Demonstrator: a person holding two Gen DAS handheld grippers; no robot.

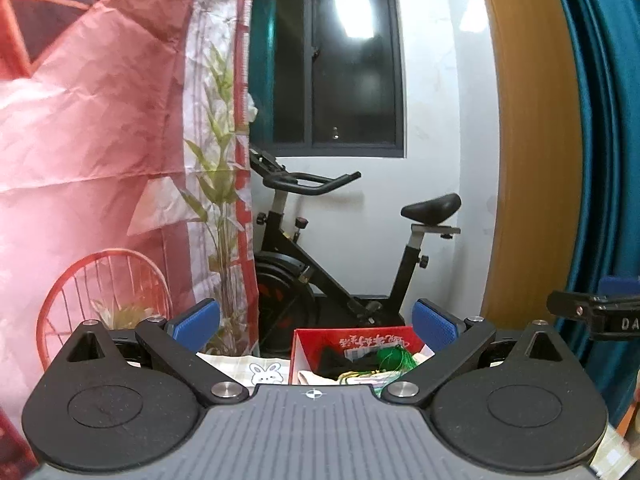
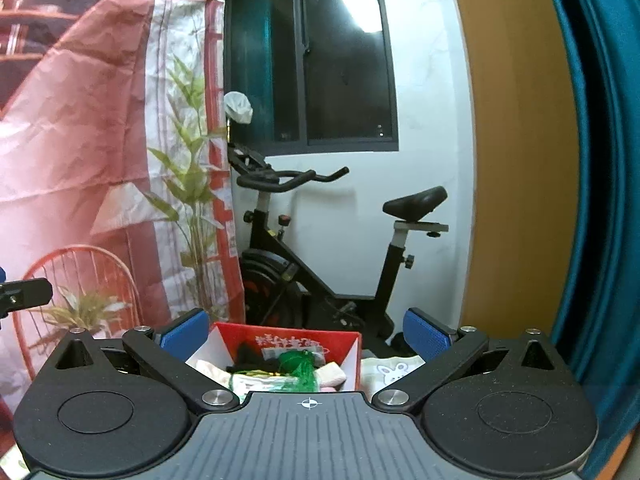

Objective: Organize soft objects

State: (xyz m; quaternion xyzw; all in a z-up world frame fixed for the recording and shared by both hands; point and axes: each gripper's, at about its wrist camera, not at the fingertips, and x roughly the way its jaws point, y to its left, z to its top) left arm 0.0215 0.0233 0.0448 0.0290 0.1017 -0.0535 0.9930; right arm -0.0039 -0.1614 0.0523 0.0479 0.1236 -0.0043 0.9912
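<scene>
A red box (image 1: 352, 340) (image 2: 344, 344) stands on a table covered by a checked cloth with a rabbit print (image 1: 266, 372) (image 2: 390, 372). Inside it lie soft things: a green netted bundle (image 1: 394, 356) (image 2: 298, 366), something black (image 1: 332, 358) (image 2: 248, 350), pale cloth pieces (image 2: 332, 374). My left gripper (image 1: 316, 324) is open, held above and short of the box, nothing between its blue pads (image 1: 198, 324). My right gripper (image 2: 306, 330) is also open and empty, with the box seen between its blue pads (image 2: 424, 332). The right gripper's edge (image 1: 592, 314) shows at right in the left wrist view.
A black exercise bike (image 1: 340, 248) (image 2: 320, 240) stands behind the table under a dark window (image 1: 348, 60). A red printed backdrop (image 1: 100, 140) (image 2: 80, 140) hangs at left. A wooden panel (image 1: 532, 140) and teal curtain (image 1: 604, 120) close off the right.
</scene>
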